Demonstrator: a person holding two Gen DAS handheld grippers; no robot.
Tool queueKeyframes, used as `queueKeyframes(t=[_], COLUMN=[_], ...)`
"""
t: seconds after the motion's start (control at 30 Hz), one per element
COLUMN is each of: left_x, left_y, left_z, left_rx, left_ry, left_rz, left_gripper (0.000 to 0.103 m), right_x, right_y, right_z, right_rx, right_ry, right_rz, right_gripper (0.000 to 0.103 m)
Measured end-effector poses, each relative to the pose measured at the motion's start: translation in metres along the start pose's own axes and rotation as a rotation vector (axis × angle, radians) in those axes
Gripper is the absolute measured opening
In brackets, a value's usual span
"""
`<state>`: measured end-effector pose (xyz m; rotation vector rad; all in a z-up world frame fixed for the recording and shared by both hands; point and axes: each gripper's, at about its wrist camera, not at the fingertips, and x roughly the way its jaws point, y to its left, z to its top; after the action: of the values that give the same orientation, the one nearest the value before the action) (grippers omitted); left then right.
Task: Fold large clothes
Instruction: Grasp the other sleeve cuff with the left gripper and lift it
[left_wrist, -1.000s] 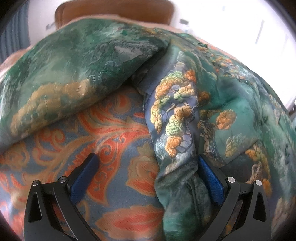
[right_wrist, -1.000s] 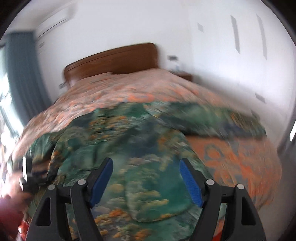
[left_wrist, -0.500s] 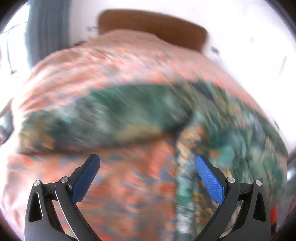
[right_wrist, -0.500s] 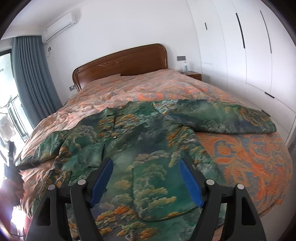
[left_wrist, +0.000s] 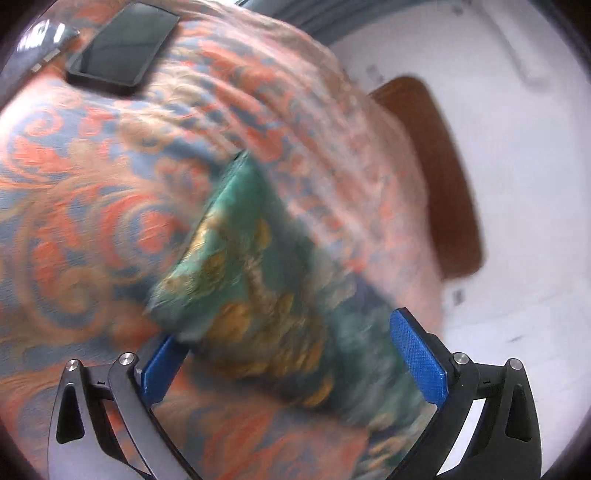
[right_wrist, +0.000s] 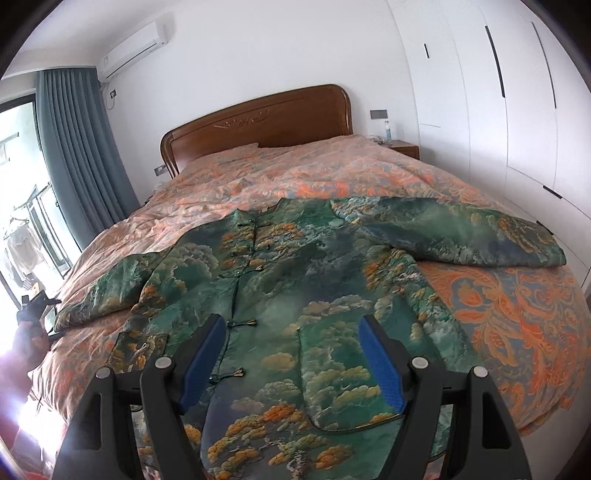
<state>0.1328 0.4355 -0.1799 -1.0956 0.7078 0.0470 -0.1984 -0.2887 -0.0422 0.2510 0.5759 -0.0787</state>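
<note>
We see a green brocade jacket (right_wrist: 280, 295), glossy woven tree pattern, knot buttons, lying flat front-up on the orange paisley quilt (right_wrist: 517, 317). Left gripper (left_wrist: 291, 354) is closing, the blurred sleeve end (left_wrist: 236, 266) between its blue textured pads, unpinched. Right gripper (right_wrist: 293, 360) hangs open over the hem, empty. A flat black phone (left_wrist: 123, 48) rests on the quilt.

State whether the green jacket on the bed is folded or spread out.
Spread out. The green jacket lies flat, front up, on the bedspread, both sleeves extended sideways; no fold made yet.

Bright daylight, left view motion-blurred, fisheye-warped edges
</note>
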Motion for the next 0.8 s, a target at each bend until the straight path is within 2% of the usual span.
queueKeyframes(t=[0.03, 0.07, 0.1, 0.17, 0.23, 0.27, 0.37, 0.43, 0.57, 0.6, 0.67, 0.73, 0.8], left_x=[0.003, 0.007, 0.013, 0.009, -0.003, -0.011, -0.010, -0.004, 0.000, 0.000, -0.002, -0.002, 0.006], left_y=[-0.004, -0.008, -0.016, -0.024, -0.030, -0.025, 0.003, 0.005, -0.023, -0.028, -0.032, -0.033, -0.033], left_z=[-0.001, -0.001, 0.000, -0.004, -0.013, -0.015, -0.020, -0.023, -0.027, -0.028, -0.023, -0.022, -0.016], left_rx=[0.003, 0.019, 0.049, 0.097, 0.147, 0.132, 0.063, 0.049, 0.166, 0.204, 0.250, 0.267, 0.276], left_ry=[-0.010, -0.003, 0.022, -0.001, -0.038, -0.061, -0.046, -0.038, -0.053, -0.047, -0.031, -0.016, -0.022], left_rz=[-0.044, -0.048, -0.024, 0.031, 0.157, 0.187, 0.251, 0.272, 0.325, 0.346, 0.351, 0.323, 0.309], left_gripper=[0.068, 0.044, 0.008, 0.007, 0.006, 0.005, 0.005, 0.005, 0.008, 0.012, 0.029, 0.071, 0.079], right_x=[-0.001, -0.002, -0.004, -0.006, -0.008, -0.009, -0.010, -0.009, -0.004, -0.006, -0.009, -0.009, -0.006], right_y=[0.002, 0.007, 0.010, 0.016, 0.020, 0.020, 0.017, 0.011, -0.001, -0.003, -0.009, -0.016, -0.025], right_z=[0.000, 0.001, 0.002, 0.003, 0.003, 0.003, 0.002, 0.001, 0.003, 0.003, 0.004, 0.004, 0.002], right_rx=[-0.005, -0.016, -0.028, -0.050, -0.073, -0.078, -0.070, -0.053, -0.019, -0.012, -0.010, -0.001, 0.030], right_ry=[0.000, -0.003, -0.008, -0.016, -0.026, -0.029, -0.035, -0.033, -0.010, -0.017, -0.029, -0.030, -0.015], right_rz=[0.004, 0.007, 0.009, 0.008, 0.002, 0.000, -0.004, -0.004, 0.002, 0.000, -0.017, -0.034, -0.041], right_gripper=[0.076, 0.076, 0.076, 0.076, 0.076, 0.076, 0.076, 0.076, 0.076, 0.076, 0.076, 0.076, 0.076])
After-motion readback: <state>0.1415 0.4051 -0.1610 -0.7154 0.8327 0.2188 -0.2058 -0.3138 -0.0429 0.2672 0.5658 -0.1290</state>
